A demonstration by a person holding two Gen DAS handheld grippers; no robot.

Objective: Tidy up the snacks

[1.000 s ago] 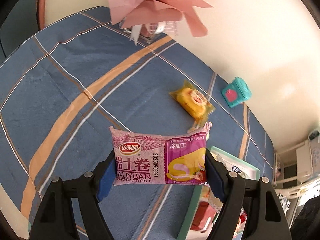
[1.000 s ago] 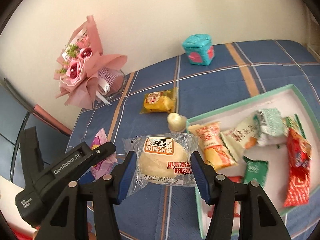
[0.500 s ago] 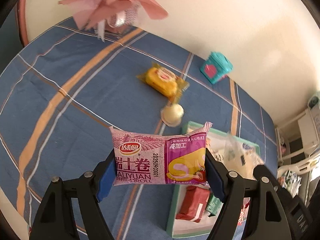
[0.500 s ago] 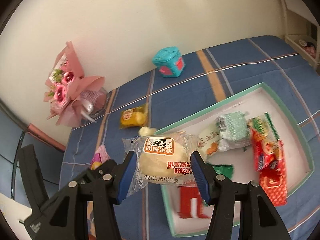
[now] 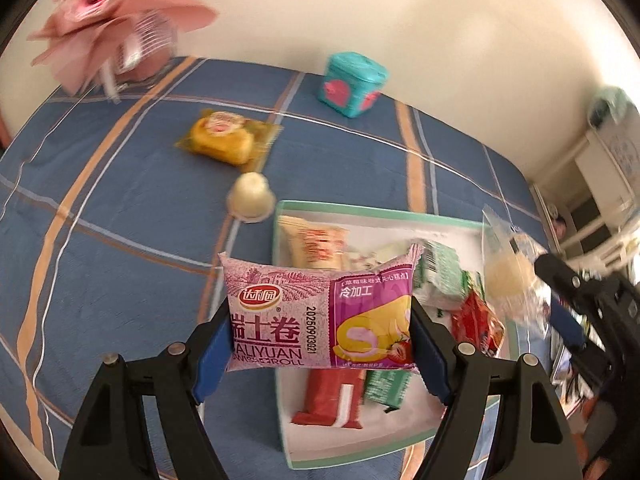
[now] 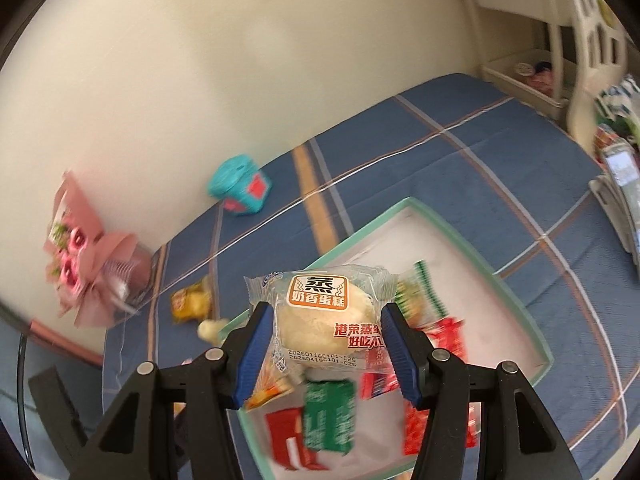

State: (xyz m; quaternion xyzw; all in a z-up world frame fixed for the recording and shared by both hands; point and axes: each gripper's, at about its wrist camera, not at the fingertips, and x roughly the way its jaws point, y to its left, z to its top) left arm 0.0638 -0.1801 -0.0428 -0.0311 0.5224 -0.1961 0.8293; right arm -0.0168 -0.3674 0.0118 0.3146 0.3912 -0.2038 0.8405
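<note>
**Pink foil and clear film: two snacks in transit to the tray**

Pink-and-purple Swiss roll packet (image 5: 320, 316): your left tool (image 5: 320, 344) pinches it by its two short ends, blue pads pressed against the wrapper. Its long axis runs straight across from pad to pad, printed face toward the camera, lettering upright. Holding it by the ends keeps the soft cake from being squashed, as I judge it. It hangs over the near left edge of the tray (image 5: 376, 212).

Clear-wrapped steamed cake (image 6: 324, 316): your right tool (image 6: 322, 344) clamps it at the sides, label upright. The bun is roundish; the wrapper's longer way lies between the pads. It hangs over the tray's (image 6: 452, 232) near left part.

Tray, white with a green rim: it lies on the blue plaid bed (image 5: 120, 208) toward its right side and already holds red, green and orange packets, so it appears to be the collecting place.

Not yet collected: a yellow cake packet (image 5: 224, 142) and a small jelly cup (image 5: 251, 200), both on the bed off the tray's far left corner.
</note>
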